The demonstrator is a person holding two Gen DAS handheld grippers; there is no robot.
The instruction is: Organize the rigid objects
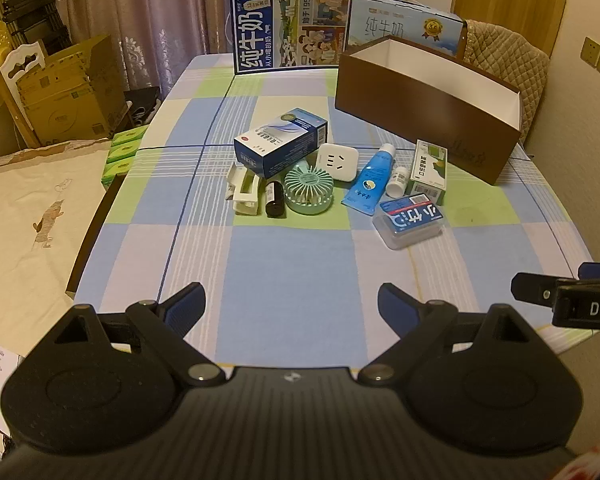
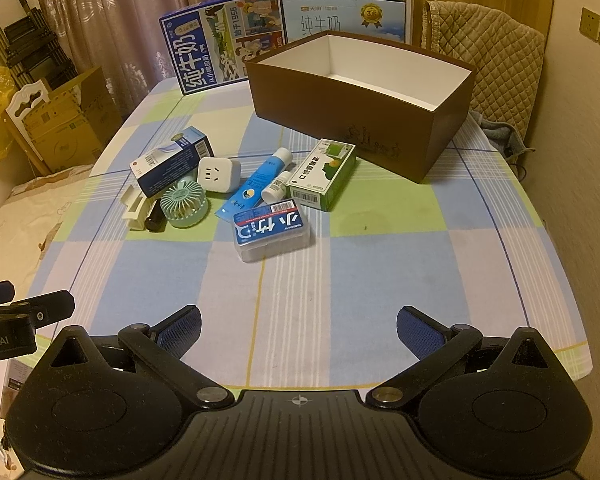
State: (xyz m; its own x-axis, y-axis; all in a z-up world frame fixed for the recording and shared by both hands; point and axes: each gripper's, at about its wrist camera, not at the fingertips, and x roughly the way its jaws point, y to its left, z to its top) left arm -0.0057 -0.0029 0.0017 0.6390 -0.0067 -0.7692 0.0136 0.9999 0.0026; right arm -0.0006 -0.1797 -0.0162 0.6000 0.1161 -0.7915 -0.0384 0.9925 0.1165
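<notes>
Both the left gripper [image 1: 291, 308] and the right gripper [image 2: 299, 330] hang spread wide and empty over the near edge of the desk [image 2: 380, 272], each showing only as a cut-off sliver at the edge of the other's view. The clutter sits mid-desk, well apart from both: a blue box [image 1: 280, 142] leans on a white holder [image 1: 245, 192] and hides part of it, beside a black cylinder [image 1: 275, 199], a fan [image 1: 308, 192], a plug [image 1: 337, 161], a tube [image 1: 370, 182], a small bottle [image 1: 398, 180], a green box [image 1: 428, 172] and a clear case [image 1: 410, 220]. Behind them stands the open brown box [image 2: 352, 108], whose floor is only partly visible in the right view and hidden in the left.
</notes>
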